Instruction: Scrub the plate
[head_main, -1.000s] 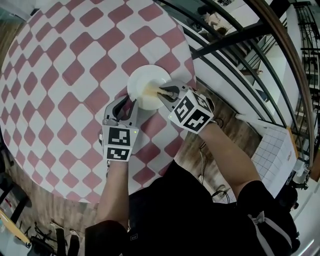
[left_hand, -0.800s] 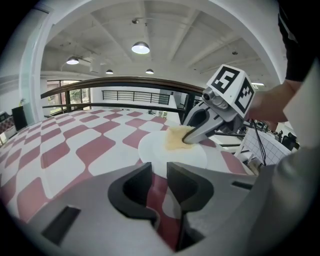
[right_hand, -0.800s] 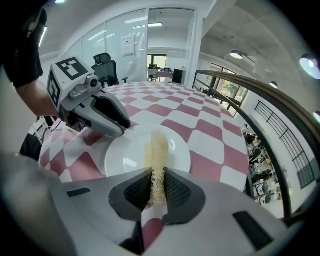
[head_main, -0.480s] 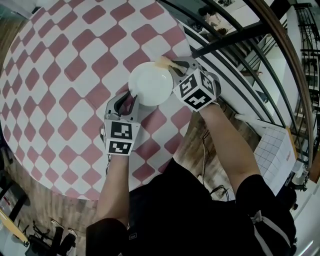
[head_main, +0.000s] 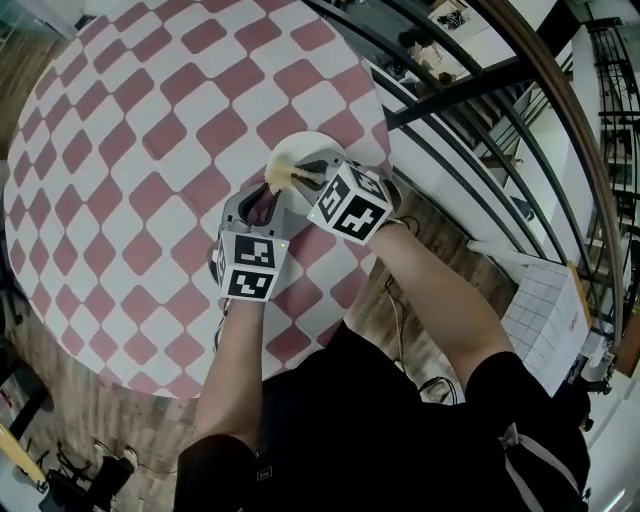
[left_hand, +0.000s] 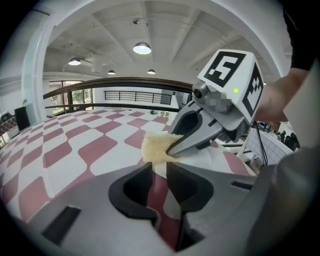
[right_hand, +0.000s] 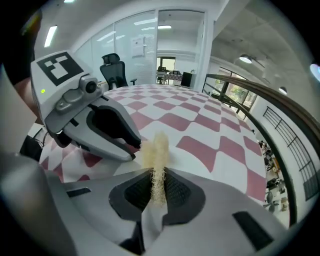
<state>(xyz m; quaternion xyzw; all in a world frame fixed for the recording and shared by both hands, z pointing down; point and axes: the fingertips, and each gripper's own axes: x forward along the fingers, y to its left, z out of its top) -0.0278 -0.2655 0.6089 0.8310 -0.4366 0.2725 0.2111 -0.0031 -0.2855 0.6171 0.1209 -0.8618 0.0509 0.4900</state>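
A white plate (head_main: 303, 148) lies near the right edge of the checked table. My left gripper (head_main: 262, 202) is shut on its near rim; in the left gripper view the jaws (left_hand: 159, 172) pinch a thin white edge. My right gripper (head_main: 300, 176) reaches over the plate from the right, shut on a pale yellow scrub pad (head_main: 279, 177). The pad (left_hand: 156, 148) rests at the plate's left side, just ahead of the left jaws. In the right gripper view the fibrous pad (right_hand: 158, 150) stands upright between the jaws (right_hand: 158, 181), with the left gripper (right_hand: 125, 146) close at the left.
The round table (head_main: 150, 150) wears a red-and-white checked cloth. A dark metal railing (head_main: 450, 90) curves just past the table's right edge. A white gridded sheet (head_main: 545, 310) lies on the floor to the right. An office chair (right_hand: 111, 64) stands beyond the table.
The right gripper with the pad swept from the plate's middle to its far right rim, then back across to the plate's left side. The left gripper stayed on the rim.
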